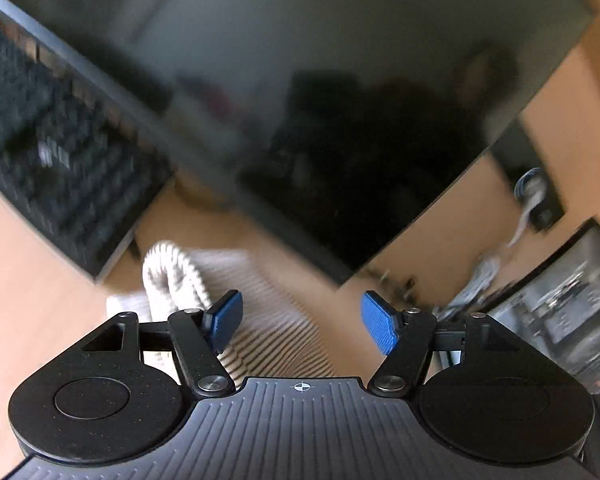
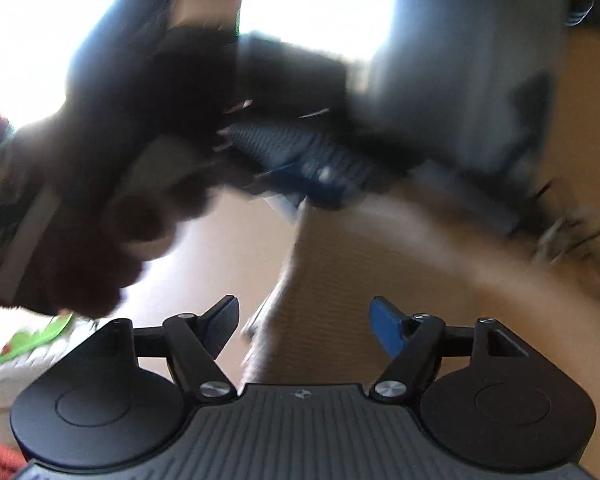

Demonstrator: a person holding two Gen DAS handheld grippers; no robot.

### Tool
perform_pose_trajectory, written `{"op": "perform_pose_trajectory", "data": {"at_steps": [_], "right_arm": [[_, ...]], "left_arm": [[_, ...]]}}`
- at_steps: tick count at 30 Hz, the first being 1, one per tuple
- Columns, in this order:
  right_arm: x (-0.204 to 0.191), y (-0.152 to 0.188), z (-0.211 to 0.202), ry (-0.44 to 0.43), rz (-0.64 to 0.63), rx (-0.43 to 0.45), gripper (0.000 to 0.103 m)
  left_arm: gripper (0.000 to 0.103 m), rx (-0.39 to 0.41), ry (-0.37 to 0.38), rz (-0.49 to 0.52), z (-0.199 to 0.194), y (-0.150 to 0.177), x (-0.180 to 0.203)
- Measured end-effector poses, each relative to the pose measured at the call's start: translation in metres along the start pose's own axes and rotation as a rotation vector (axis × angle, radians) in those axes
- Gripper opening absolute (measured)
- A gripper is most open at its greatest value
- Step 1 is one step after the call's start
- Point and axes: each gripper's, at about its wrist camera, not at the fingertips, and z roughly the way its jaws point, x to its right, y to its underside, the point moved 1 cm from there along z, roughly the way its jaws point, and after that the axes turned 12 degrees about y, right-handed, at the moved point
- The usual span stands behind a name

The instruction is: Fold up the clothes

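Observation:
A white garment with thin dark stripes [image 1: 260, 312] lies on the wooden desk, partly rolled up at its left end. My left gripper [image 1: 302, 326] is open and empty, hovering just above and in front of it. My right gripper [image 2: 302, 326] is open and empty too. In the blurred right wrist view I see the other gripper [image 2: 300, 156] held in a dark-gloved hand [image 2: 140, 140], and a pale cloth [image 2: 340, 312] below my fingers.
A large dark monitor [image 1: 340, 100] stands over the desk, with a black keyboard [image 1: 56, 152] at the left. Cables and a black box [image 1: 536, 192] sit at the right, with a dark case [image 1: 572, 308] beside them. A green and yellow item [image 2: 28, 340] lies at the lower left.

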Motion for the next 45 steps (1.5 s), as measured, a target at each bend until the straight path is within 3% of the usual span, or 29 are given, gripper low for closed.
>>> {"op": "perform_pose_trajectory", "data": {"at_steps": [2, 4, 8, 11, 14, 17, 21, 26, 28, 31, 32, 36, 38, 42, 43, 45], "right_arm": [[-0.004, 0.014, 0.018, -0.005, -0.004, -0.058, 0.070], [-0.007, 0.016, 0.014, 0.008, -0.036, -0.039, 0.070], [-0.002, 0.010, 0.000, 0.014, -0.039, -0.027, 0.069], [0.006, 0.010, -0.017, 0.110, -0.041, 0.015, 0.073], [0.022, 0.018, -0.009, 0.176, -0.003, -0.013, 0.078], [0.020, 0.017, 0.003, 0.164, -0.011, -0.025, 0.086], [0.014, 0.010, 0.015, 0.141, -0.052, -0.008, 0.087], [0.018, -0.006, -0.014, 0.057, -0.024, 0.055, 0.087], [0.020, -0.015, -0.028, 0.028, -0.009, 0.088, 0.083], [0.023, -0.022, -0.038, 0.005, -0.002, 0.117, 0.064], [0.023, -0.022, -0.035, 0.001, -0.001, 0.111, 0.062], [0.009, -0.003, 0.012, -0.021, -0.007, -0.036, 0.061], [0.002, 0.008, 0.016, 0.002, -0.042, -0.026, 0.061], [0.012, -0.013, -0.014, -0.021, -0.019, 0.010, 0.061], [0.019, -0.020, -0.022, -0.009, -0.010, 0.032, 0.064], [0.035, -0.034, -0.033, 0.045, 0.013, 0.066, 0.082]], "left_arm": [[0.068, -0.002, 0.003, 0.011, 0.006, -0.006, 0.001], [0.059, 0.012, 0.019, 0.010, 0.005, -0.004, -0.005], [0.057, 0.001, 0.021, -0.015, 0.003, -0.008, -0.009], [0.057, -0.004, 0.003, 0.006, 0.006, -0.009, -0.006], [0.056, -0.004, -0.012, 0.031, 0.006, -0.006, -0.004], [0.053, -0.002, -0.032, 0.051, 0.003, -0.004, -0.002], [0.053, 0.016, -0.076, 0.060, -0.010, -0.008, -0.009], [0.053, 0.028, -0.054, 0.008, -0.022, -0.013, -0.022], [0.053, 0.030, -0.055, 0.015, -0.021, -0.013, -0.021], [0.054, 0.029, -0.059, 0.020, -0.017, -0.013, -0.020], [0.054, 0.027, -0.059, 0.020, -0.016, -0.014, -0.020], [0.054, 0.020, -0.052, 0.018, -0.016, -0.014, -0.021], [0.054, 0.018, -0.055, 0.031, -0.017, -0.013, -0.020], [0.054, 0.021, -0.052, 0.039, -0.018, -0.010, -0.020], [0.054, 0.024, -0.048, 0.034, -0.018, -0.010, -0.021], [0.054, 0.028, -0.041, 0.032, -0.019, -0.010, -0.023]]}}
